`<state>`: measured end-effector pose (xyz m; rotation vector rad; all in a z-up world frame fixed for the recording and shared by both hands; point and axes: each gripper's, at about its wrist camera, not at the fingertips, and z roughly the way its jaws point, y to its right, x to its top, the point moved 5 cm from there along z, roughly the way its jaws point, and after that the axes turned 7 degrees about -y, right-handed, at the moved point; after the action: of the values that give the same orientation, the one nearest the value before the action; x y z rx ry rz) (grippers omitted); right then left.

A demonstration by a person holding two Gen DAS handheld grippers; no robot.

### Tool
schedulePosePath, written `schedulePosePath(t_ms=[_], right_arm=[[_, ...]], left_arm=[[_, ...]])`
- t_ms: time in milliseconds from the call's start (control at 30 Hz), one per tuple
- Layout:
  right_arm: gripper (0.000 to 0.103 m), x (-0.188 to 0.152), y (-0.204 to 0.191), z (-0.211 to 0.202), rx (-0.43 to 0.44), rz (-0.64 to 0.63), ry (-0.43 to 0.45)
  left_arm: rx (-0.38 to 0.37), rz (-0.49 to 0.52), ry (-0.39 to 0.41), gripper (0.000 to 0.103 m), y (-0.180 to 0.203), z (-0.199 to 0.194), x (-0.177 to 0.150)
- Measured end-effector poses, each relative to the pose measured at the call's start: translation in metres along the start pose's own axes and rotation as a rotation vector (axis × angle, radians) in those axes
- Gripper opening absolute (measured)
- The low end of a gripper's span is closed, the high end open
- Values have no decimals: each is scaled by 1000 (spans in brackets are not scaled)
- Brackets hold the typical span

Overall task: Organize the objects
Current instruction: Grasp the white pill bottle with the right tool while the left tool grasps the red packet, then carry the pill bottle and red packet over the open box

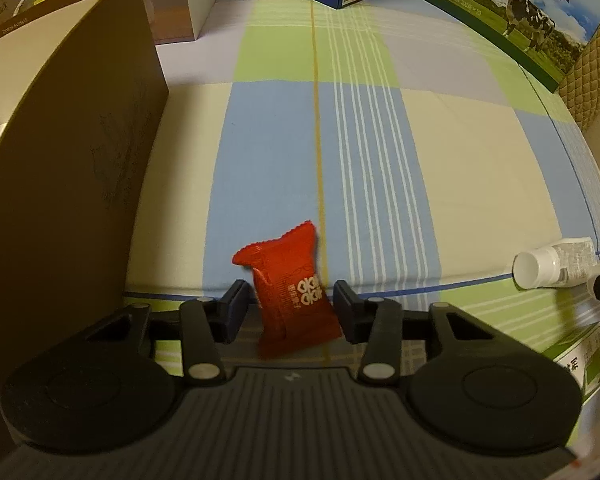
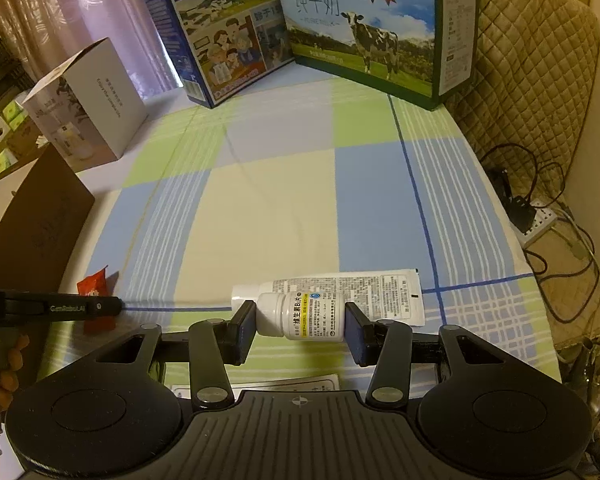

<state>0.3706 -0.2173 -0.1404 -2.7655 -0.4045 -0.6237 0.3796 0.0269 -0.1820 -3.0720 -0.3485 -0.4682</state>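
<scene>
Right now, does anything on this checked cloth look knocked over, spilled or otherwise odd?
Nothing spilled or broken. The white pill bottle lies sideways only because the right gripper clamps it end to end, in front of a flat white tube. The red snack packet sits between the left gripper fingers.

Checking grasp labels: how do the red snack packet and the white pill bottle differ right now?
The red snack packet is a soft, crinkled foil pouch; the white pill bottle is a rigid cylinder with a printed label. The packet stands roughly on end between the left gripper jaws; the bottle lies sideways, clamped end to end in the right gripper. Both are small and sit between jaws above the checked cloth.
</scene>
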Motion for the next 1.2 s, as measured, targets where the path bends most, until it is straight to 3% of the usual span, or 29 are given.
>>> schedulePosePath(t_ms=[67, 500, 933, 1200], right_arm=[[43, -1, -2, -2, 5, -5, 2], [43, -6, -19, -28, 41, -42, 44], [43, -23, -50, -72, 110, -110, 94], [43, -46, -94, -97, 214, -182, 89]], left_arm=[[-4, -1, 2, 30, -1, -1, -1], [-49, 41, 43, 26, 10, -32, -18], [-151, 15, 178, 26, 3, -121, -53], [-188, -10, 249, 26, -12, -169, -79]])
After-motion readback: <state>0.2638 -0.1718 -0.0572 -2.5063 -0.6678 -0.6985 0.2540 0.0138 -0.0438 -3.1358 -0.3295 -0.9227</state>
